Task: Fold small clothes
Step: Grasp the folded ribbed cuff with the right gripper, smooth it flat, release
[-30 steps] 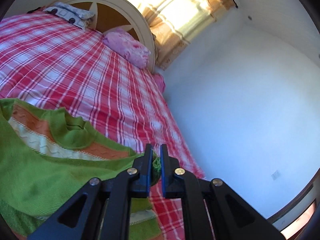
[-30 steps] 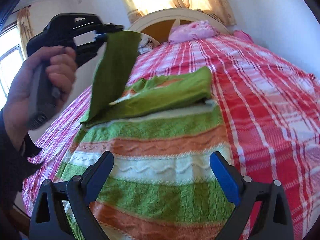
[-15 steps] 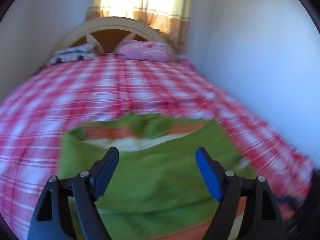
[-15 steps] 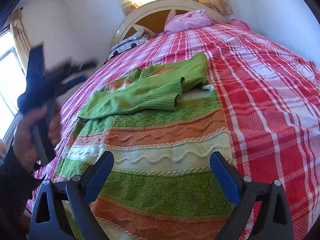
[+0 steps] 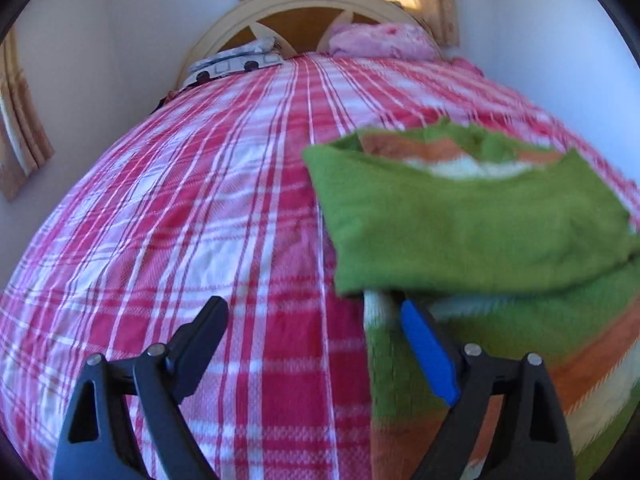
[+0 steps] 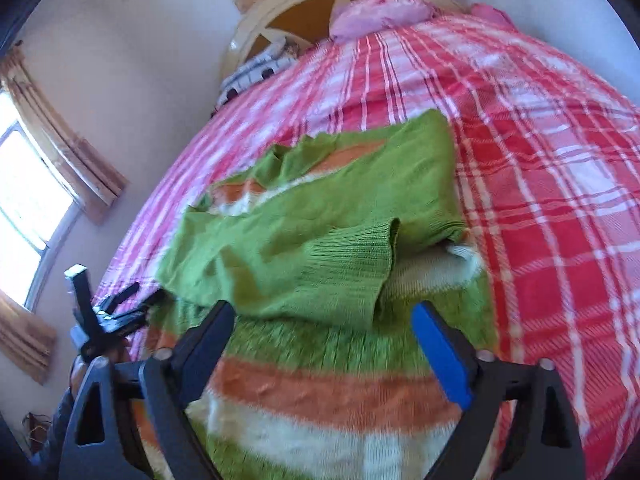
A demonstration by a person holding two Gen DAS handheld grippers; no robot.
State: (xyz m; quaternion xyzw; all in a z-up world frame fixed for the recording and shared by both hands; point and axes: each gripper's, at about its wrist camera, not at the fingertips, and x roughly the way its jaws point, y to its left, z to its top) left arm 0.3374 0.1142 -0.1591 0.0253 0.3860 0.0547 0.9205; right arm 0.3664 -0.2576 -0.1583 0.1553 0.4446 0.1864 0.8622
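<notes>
A small green, orange and white striped sweater (image 6: 320,380) lies flat on the red plaid bed (image 6: 560,200). Both green sleeves (image 6: 312,248) are folded across its chest. In the left wrist view the sweater (image 5: 472,220) lies to the right. My left gripper (image 5: 316,328) is open and empty, low over the bed at the sweater's left edge; it also shows in the right wrist view (image 6: 120,308). My right gripper (image 6: 324,332) is open and empty above the sweater's lower body.
A pink pillow (image 5: 380,40) and a patterned folded cloth (image 5: 236,64) lie by the cream headboard (image 5: 304,0). Walls close in on both sides. Curtained windows (image 6: 36,184) stand to the left and behind the headboard.
My left gripper let go of the sleeve, which now lies folded across the chest. It opened and swung down to the sweater's left edge. My right gripper stayed open and moved closer.
</notes>
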